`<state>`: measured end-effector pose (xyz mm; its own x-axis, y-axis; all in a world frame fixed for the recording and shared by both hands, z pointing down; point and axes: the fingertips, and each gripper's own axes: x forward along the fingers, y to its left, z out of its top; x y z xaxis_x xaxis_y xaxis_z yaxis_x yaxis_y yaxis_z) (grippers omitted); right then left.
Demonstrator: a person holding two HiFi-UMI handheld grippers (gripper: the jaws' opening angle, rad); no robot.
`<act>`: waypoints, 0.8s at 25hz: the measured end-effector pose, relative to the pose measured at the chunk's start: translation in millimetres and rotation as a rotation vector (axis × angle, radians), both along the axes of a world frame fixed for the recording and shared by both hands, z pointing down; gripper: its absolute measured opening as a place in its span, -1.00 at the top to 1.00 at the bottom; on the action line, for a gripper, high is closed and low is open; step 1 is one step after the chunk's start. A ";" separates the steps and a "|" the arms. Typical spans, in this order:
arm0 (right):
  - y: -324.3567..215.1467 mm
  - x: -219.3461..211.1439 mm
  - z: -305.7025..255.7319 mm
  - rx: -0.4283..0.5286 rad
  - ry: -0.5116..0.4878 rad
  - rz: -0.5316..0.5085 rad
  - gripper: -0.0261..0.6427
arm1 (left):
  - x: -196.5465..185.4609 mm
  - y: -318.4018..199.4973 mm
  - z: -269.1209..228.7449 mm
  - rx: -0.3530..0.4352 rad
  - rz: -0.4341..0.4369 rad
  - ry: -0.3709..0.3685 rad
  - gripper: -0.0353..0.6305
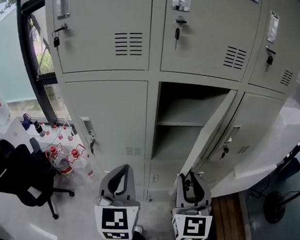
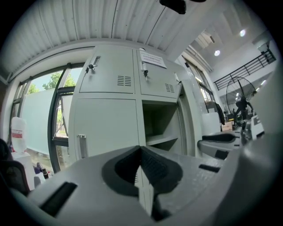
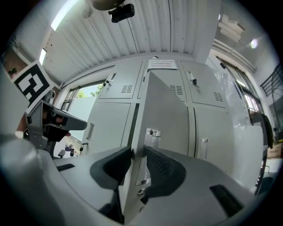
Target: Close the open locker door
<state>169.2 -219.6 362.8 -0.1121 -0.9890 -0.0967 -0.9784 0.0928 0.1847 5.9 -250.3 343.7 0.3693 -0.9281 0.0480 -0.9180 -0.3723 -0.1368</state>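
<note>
The grey locker bank fills the head view. One lower middle compartment point(image 1: 183, 124) stands open, and its door point(image 1: 211, 132) swings out toward me on the right. My right gripper point(image 1: 191, 179) is at the door's free lower edge. In the right gripper view the door point(image 3: 163, 110) runs edge-on between the jaws, and my right gripper point(image 3: 138, 150) has both pads against that edge. My left gripper point(image 1: 121, 167) hangs in front of the shut lower-left locker with its tips together and nothing in them. In the left gripper view, my left gripper point(image 2: 140, 148) points at the open compartment point(image 2: 161, 123).
A black office chair point(image 1: 16, 176) and several red-capped bottles point(image 1: 64, 157) stand on the floor at the left, below a window point(image 1: 37, 46). A white cabinet point(image 1: 277, 142) leans beside the lockers on the right, with a floor fan point(image 1: 275, 204) below it.
</note>
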 end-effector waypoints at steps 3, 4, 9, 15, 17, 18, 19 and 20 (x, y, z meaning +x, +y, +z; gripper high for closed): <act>-11.5 -9.7 -0.3 0.006 0.018 0.004 0.56 | -6.9 -10.0 -3.1 0.007 0.008 -0.001 0.90; -15.2 -12.5 -0.3 0.008 0.018 0.006 0.56 | -8.7 -12.6 -4.1 0.000 0.007 0.010 0.90; -35.2 -25.7 -1.1 0.017 0.018 0.023 0.57 | -22.0 -29.8 -5.5 0.005 0.011 0.010 0.90; -58.3 -38.2 -0.9 0.014 0.022 0.026 0.59 | -38.9 -47.2 -6.2 0.006 0.001 0.022 0.90; -65.5 -41.6 -1.3 0.011 0.024 0.025 0.59 | -46.0 -53.2 -4.9 0.015 -0.002 0.007 0.90; -68.7 -42.9 -1.4 0.010 0.023 0.025 0.59 | -49.1 -55.8 -4.2 0.017 -0.003 0.004 0.90; -71.6 -44.0 -1.4 0.011 0.022 0.025 0.59 | -51.9 -58.1 -3.7 0.015 -0.006 0.005 0.90; -74.2 -45.1 -1.5 0.011 0.021 0.026 0.59 | -54.3 -60.0 -3.6 0.012 -0.009 0.010 0.90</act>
